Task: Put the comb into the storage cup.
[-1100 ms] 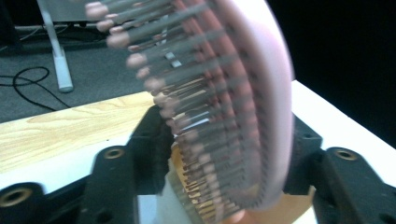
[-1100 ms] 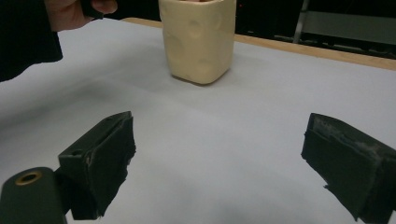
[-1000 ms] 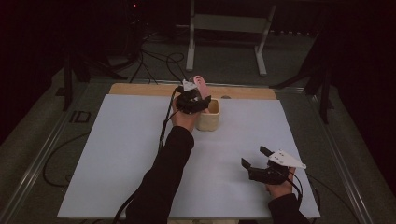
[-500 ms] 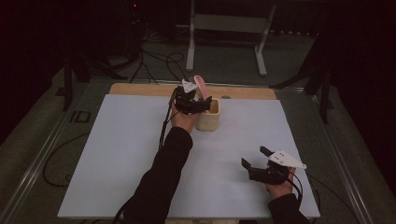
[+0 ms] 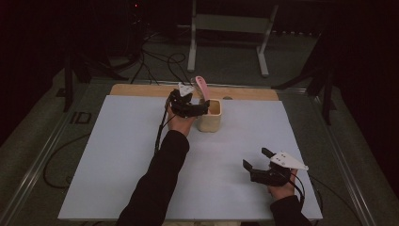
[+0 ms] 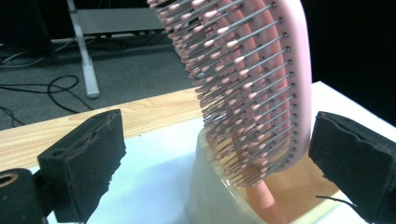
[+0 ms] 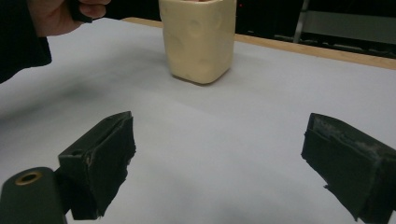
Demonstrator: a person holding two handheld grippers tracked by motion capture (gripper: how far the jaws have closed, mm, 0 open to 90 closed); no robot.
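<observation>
Left gripper view puts you face to face with the pink hairbrush (image 6: 254,88), standing handle-down in the cream cup (image 6: 219,196) at lower centre of the frame, its bristled head rising and leaning toward the upper left. Your left gripper (image 6: 224,158) has just been opening, and its two black jaws now stand wide on either side of the brush, the right pad just beside the smooth back of the head, the left pad well clear of the bristles, neither pressing on it. In the high view the brush (image 5: 202,87) pokes up from the cup (image 5: 210,116) at upper centre of the white mat (image 5: 117,155), with your left gripper (image 5: 195,107) right against the cup's left side. The brush's long axis runs nearly upright, so it seems the way out for you is back and away from the cup without brushing the head. Your right gripper (image 5: 256,160) waits at lower right of the frame, well apart from the cup, jaws spread and nothing between them; in the right gripper view the cup (image 7: 198,39) sits far off at top centre beyond those open jaws (image 7: 219,161). The left hand is plainly the nearer one.
</observation>
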